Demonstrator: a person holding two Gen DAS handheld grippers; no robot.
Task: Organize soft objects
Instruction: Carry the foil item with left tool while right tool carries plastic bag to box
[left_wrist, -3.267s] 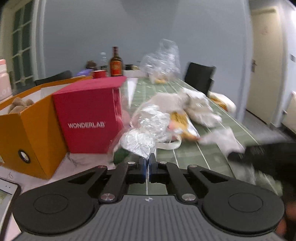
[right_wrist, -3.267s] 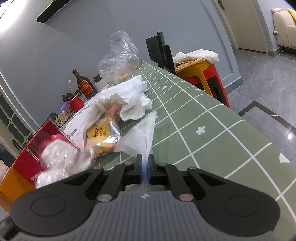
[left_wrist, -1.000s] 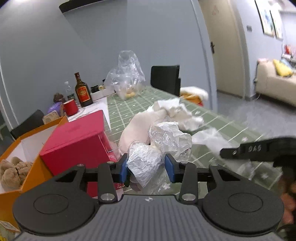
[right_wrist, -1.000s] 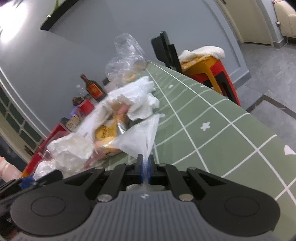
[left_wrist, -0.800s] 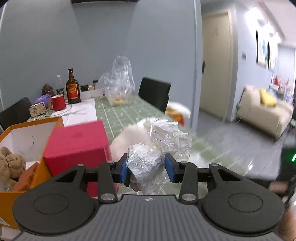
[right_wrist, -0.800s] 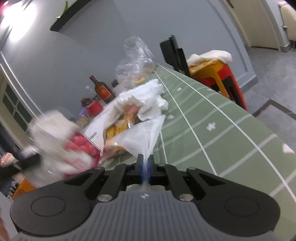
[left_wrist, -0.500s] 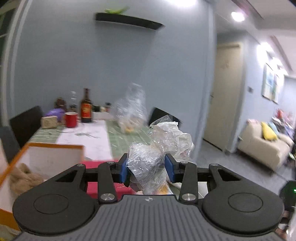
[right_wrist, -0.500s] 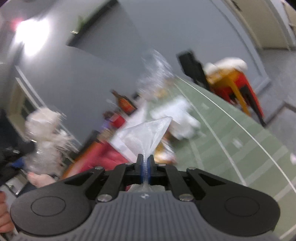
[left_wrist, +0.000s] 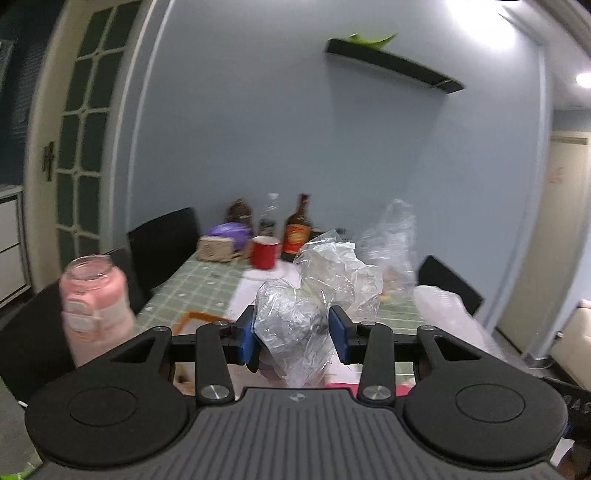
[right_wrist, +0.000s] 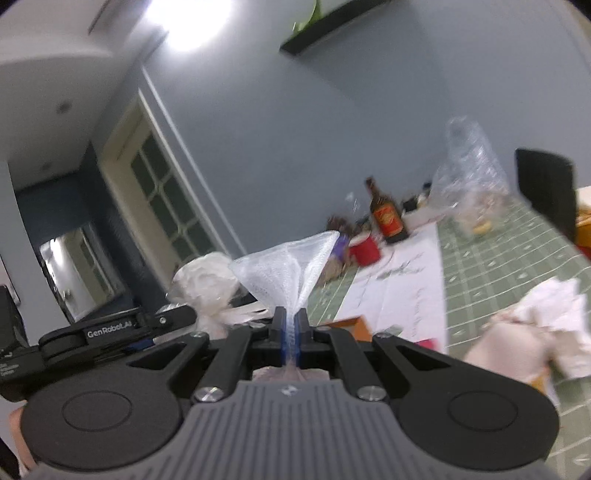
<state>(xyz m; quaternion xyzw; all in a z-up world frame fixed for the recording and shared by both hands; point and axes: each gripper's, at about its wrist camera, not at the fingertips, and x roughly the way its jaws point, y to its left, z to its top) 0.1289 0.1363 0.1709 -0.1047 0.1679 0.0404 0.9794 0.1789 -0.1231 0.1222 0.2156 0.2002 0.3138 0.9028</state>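
My left gripper (left_wrist: 291, 334) is shut on a crumpled clear plastic bag (left_wrist: 314, 295) and holds it up in the air above the table. The same bag (right_wrist: 207, 282) and the left gripper's body show at the left of the right wrist view. My right gripper (right_wrist: 291, 330) is shut on a white mesh bag (right_wrist: 291, 266), which fans out above its fingers. A pile of white cloth (right_wrist: 546, 317) and a pale pink soft object (right_wrist: 495, 354) lie on the green table at the right.
A pink jar (left_wrist: 96, 306) stands at the left. At the table's far end are a brown bottle (left_wrist: 297, 229), a red mug (left_wrist: 264, 251), a purple object and a big clear bag (left_wrist: 391, 236). Black chairs (left_wrist: 162, 243) flank the green checked table (right_wrist: 509, 236). An orange box edge (left_wrist: 201, 316) shows below.
Both grippers have lifted and tilted upward, with their bags still held. The left view has swung left, so the pink jar and window door come into view.
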